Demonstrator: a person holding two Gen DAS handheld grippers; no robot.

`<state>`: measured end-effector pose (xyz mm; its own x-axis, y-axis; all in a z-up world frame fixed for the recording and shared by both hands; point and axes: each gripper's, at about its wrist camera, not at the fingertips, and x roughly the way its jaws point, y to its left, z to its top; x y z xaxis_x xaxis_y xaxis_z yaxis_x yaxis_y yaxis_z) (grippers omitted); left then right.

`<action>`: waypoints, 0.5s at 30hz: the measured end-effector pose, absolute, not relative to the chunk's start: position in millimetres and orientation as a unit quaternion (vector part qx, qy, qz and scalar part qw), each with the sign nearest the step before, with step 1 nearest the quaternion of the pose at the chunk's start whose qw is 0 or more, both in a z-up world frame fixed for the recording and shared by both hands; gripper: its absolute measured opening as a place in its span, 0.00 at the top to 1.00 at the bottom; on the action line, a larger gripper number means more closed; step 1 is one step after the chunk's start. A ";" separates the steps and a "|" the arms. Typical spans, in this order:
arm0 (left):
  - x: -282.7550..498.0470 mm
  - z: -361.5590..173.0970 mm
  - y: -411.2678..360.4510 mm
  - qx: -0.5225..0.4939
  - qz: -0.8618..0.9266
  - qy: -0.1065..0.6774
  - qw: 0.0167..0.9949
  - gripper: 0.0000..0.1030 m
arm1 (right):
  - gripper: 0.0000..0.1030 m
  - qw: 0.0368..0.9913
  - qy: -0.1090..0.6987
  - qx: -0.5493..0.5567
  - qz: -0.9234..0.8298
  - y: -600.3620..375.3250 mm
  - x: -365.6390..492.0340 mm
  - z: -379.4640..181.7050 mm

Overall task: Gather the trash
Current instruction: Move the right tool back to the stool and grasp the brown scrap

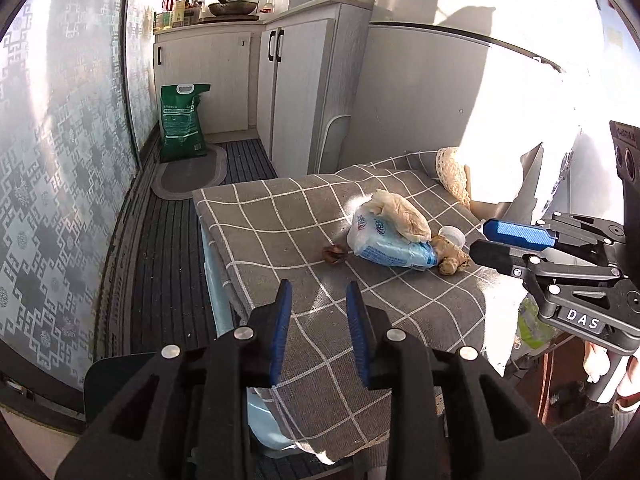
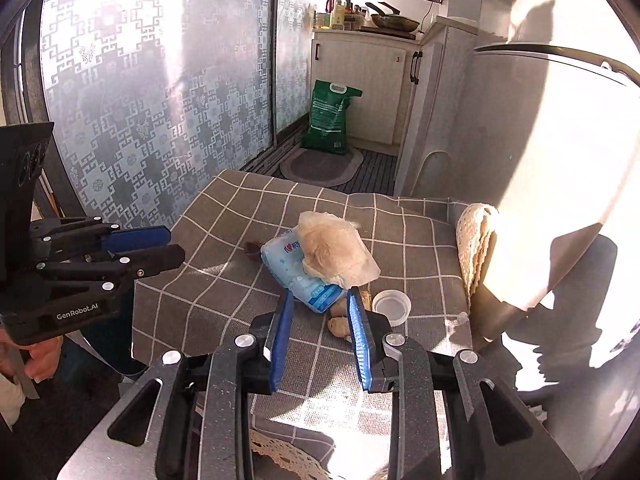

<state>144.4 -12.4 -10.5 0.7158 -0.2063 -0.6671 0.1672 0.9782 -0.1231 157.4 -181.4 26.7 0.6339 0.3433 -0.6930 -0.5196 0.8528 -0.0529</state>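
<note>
Trash lies on a table with a grey checked cloth. A light blue plastic wrapper has a crumpled beige tissue on top. Beside them are a brown lumpy scrap, a small white cup and a dark shell-like bit. My left gripper is open and empty, short of the pile. My right gripper is open and empty, its tips close to the wrapper and the brown scrap.
A folded lace cloth lies at the table's far edge by a white curtain. Beyond are white cabinets, a green sack on a dark floor mat, and a patterned glass door on the left.
</note>
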 end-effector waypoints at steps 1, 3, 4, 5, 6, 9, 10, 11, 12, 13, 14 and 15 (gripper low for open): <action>148.8 -13.3 -15.5 -0.026 -0.102 0.366 0.924 0.70 | 0.69 0.895 0.355 -0.123 0.239 -183.5 157.8 25.5; 156.7 -17.6 -20.8 -0.022 -0.101 0.371 0.923 0.70 | 0.69 0.895 0.359 -0.119 0.237 -190.2 159.3 23.6; 160.2 -19.7 -23.4 -0.021 -0.100 0.374 0.922 0.70 | 0.69 0.894 0.361 -0.117 0.236 -193.1 159.9 22.3; 164.2 -21.5 -25.2 -0.021 -0.100 0.376 0.921 0.70 | 0.68 0.894 0.364 -0.115 0.236 -196.0 160.9 20.9; 167.7 -23.3 -26.6 -0.021 -0.099 0.378 0.920 0.70 | 0.67 0.893 0.367 -0.114 0.236 -198.4 161.8 19.1; 179.8 -29.1 -31.9 -0.020 -0.097 0.388 0.916 0.68 | 0.65 0.890 0.374 -0.113 0.236 -203.4 163.2 13.4; 183.6 -31.5 -33.2 -0.022 -0.096 0.391 0.915 0.64 | 0.65 0.889 0.376 -0.113 0.237 -204.9 163.8 11.9; 187.1 -33.2 -34.0 -0.025 -0.095 0.393 0.914 0.64 | 0.64 0.888 0.378 -0.112 0.237 -205.8 164.1 10.9; 190.9 -35.1 -34.7 -0.027 -0.095 0.396 0.913 0.64 | 0.64 0.887 0.380 -0.110 0.238 -207.1 164.5 10.1; 194.5 -36.7 -35.3 -0.028 -0.094 0.397 0.912 0.64 | 0.64 0.887 0.381 -0.108 0.238 -208.6 164.9 9.5; 197.4 -37.4 -36.3 -0.029 -0.092 0.398 0.912 0.64 | 0.64 0.886 0.382 -0.107 0.238 -210.5 165.6 9.1; 199.9 -38.3 -36.5 -0.029 -0.090 0.399 0.912 0.64 | 0.63 0.886 0.384 -0.105 0.239 -211.9 166.3 8.6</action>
